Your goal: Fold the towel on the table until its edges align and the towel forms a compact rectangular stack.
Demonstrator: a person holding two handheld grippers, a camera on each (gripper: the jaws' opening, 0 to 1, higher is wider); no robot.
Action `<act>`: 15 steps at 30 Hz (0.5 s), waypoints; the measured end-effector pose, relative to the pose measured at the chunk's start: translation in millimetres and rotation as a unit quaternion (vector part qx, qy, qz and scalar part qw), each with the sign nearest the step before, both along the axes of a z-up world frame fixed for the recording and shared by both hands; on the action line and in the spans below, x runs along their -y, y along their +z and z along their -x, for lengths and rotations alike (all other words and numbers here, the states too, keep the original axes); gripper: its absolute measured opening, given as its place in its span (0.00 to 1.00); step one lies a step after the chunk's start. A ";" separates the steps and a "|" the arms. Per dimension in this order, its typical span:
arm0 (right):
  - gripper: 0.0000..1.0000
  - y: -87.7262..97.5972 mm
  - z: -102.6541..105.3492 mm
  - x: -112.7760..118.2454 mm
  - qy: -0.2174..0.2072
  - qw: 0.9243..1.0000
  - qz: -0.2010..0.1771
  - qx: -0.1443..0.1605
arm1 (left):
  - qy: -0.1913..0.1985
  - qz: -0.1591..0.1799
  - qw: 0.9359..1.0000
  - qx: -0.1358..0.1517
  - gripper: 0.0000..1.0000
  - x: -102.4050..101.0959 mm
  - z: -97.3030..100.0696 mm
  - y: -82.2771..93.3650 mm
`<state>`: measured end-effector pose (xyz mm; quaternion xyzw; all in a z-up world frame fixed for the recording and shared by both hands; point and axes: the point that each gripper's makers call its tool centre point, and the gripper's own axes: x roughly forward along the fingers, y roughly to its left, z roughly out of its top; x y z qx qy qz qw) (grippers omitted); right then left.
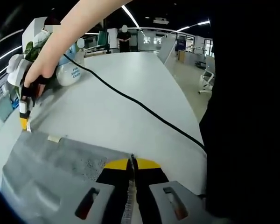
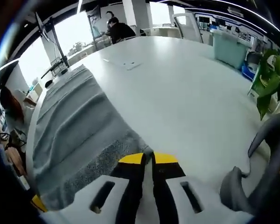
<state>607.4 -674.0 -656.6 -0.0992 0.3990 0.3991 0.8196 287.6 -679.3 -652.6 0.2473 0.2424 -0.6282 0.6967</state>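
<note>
Grey towel (image 1: 51, 172) lies flat on the white table (image 1: 126, 74), one only. Your left gripper (image 1: 132, 163) is clamped on its edge at 6 o'clock, jaws together. Your right gripper (image 2: 148, 157) likewise pinches a corner of the towel (image 2: 74, 130), which stretches toward 11 o'clock. One black cable (image 1: 144, 108) crosses the table.

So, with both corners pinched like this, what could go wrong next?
1. The black cable lies across the table just past the towel; a fold toward it could snag.
2. Each hand-held gripper, left and right, seems to pinch only the very edge, so a corner might slip.
3. The towel already wrinkles, so edges may misalign.
</note>
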 end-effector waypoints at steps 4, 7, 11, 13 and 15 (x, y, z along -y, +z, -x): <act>0.01 3.2 1.2 2.5 -0.016 1.000 -0.021 -0.003 | -0.007 0.003 1.000 -0.001 0.03 -0.5 2.3 4.5; 0.00 8.7 1.9 4.0 -0.025 0.999 -0.034 0.001 | 0.003 0.023 0.999 -0.025 0.03 0.3 2.7 15.0; 0.00 19.2 0.9 3.3 -0.044 0.997 -0.066 0.004 | 0.015 0.056 0.997 -0.055 0.03 -1.6 1.1 32.0; 0.00 26.5 -0.2 2.6 -0.057 0.995 -0.085 0.006 | 0.023 0.077 0.994 -0.073 0.03 -1.5 1.2 41.4; 0.00 32.8 1.2 0.5 -0.066 0.993 -0.102 0.005 | 0.028 0.092 0.992 -0.081 0.03 -3.0 -0.6 50.3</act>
